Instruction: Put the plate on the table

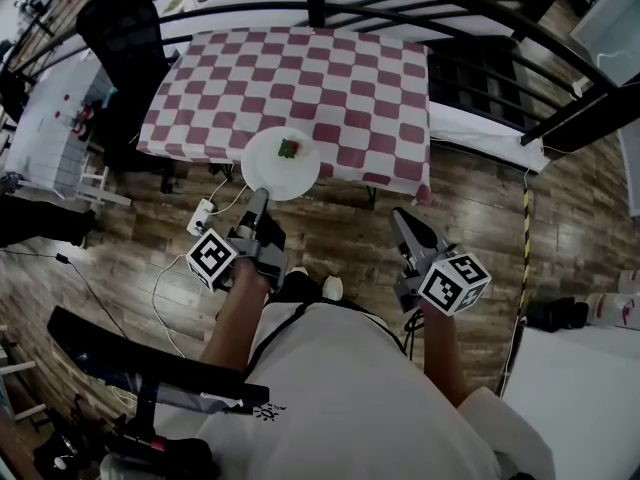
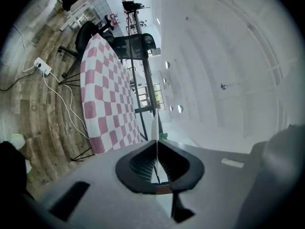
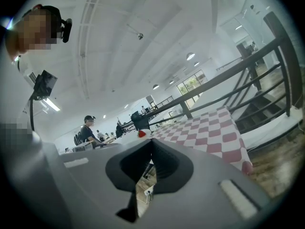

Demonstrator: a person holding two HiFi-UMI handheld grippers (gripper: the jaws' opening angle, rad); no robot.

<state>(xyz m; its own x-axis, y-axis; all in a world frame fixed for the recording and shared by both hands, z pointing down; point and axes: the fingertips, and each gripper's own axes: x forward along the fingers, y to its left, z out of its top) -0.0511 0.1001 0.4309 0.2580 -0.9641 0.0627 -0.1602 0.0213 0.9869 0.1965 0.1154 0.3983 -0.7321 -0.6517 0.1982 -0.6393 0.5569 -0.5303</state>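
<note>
Checkered table point(image 1: 340, 78) top open ahead; black railing point(image 1: 316, 3) crosses far edge; chair point(image 1: 125, 38) flanks left

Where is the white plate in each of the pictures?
Head view: the white round plate is in the middle, at the near edge of the red-and-white checked tablecloth, pinched by the left claw.
Left gripper view: it is edge-on, a thin white line at centre, between the jaws.
Right gripper view: a small white bit just above the right claw.
Shared landmark: the checked tablecloth.
</note>
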